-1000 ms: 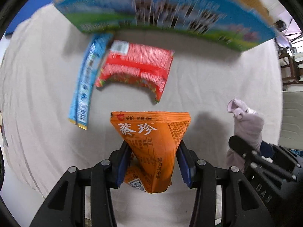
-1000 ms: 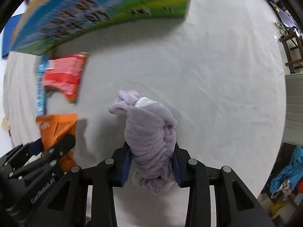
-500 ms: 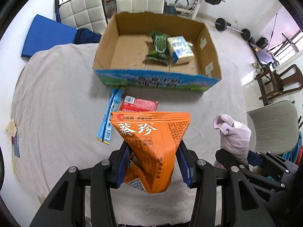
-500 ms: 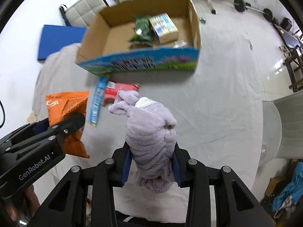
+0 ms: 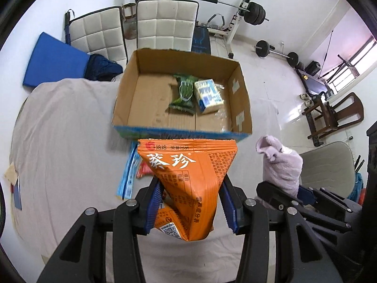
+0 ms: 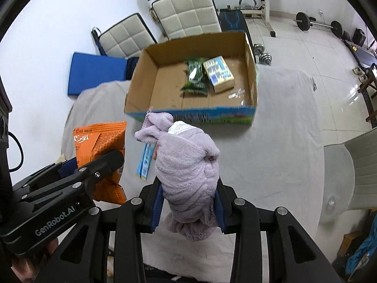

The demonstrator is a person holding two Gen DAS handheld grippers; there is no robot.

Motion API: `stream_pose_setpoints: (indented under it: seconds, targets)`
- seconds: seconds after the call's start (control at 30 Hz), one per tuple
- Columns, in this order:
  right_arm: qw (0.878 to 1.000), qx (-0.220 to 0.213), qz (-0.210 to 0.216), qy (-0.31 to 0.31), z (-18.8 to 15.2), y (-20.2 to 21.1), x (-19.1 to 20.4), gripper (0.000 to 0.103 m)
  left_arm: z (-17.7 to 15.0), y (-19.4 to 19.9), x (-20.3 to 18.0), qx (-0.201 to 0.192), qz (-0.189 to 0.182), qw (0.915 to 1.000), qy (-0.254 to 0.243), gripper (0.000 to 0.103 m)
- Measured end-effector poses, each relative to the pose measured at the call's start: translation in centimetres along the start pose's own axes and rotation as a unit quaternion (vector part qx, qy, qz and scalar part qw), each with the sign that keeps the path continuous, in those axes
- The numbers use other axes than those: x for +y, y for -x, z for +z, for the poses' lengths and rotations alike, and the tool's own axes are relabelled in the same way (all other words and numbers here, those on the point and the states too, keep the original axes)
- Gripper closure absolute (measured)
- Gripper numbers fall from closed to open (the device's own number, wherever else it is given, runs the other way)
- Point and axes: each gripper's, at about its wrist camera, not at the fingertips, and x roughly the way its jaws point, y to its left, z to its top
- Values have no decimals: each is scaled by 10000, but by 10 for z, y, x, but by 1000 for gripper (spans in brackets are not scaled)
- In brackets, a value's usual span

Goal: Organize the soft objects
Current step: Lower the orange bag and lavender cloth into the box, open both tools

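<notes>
Comparing with a second ago, I find both loads raised off the bench (image 5: 59, 141), cardboard box (image 5: 181, 127) interior now open to view: drop-in is feasible. Left hand-held gripper (image 5: 189, 206) clenches the creased orange snack bag (image 5: 188, 179); right hand-held gripper (image 6: 187, 201) clenches the bunched lilac cloth (image 6: 186, 165).

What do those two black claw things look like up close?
Both are matte black plastic with silver screw heads at the joints. The left gripper and right gripper have blue ribbed pads inside the fingers. White "GenRobot.AI" lettering marks the left one's side.
</notes>
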Motion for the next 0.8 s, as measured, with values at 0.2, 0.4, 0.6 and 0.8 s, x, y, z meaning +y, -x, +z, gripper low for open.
stream_pose_setpoints:
  seconds: [0.2,0.4,0.6,0.8]
  targets:
    - [9993,-169,-304,-163,62,-26,-11,64,61,-38,19,178,56,9998,-37,59]
    - [9952,34,-819,-543,129,-94,-40,64,119,-103,50,526,288,9982,46,59]
    - [9901,375,-984,-927,170,-161,-63,64,164,-175,83,1023,296,9940,264,59]
    - [9858,746,-1129,-992,185,-218,-71,64,192,-233,97,1376,349,9897,203,59]
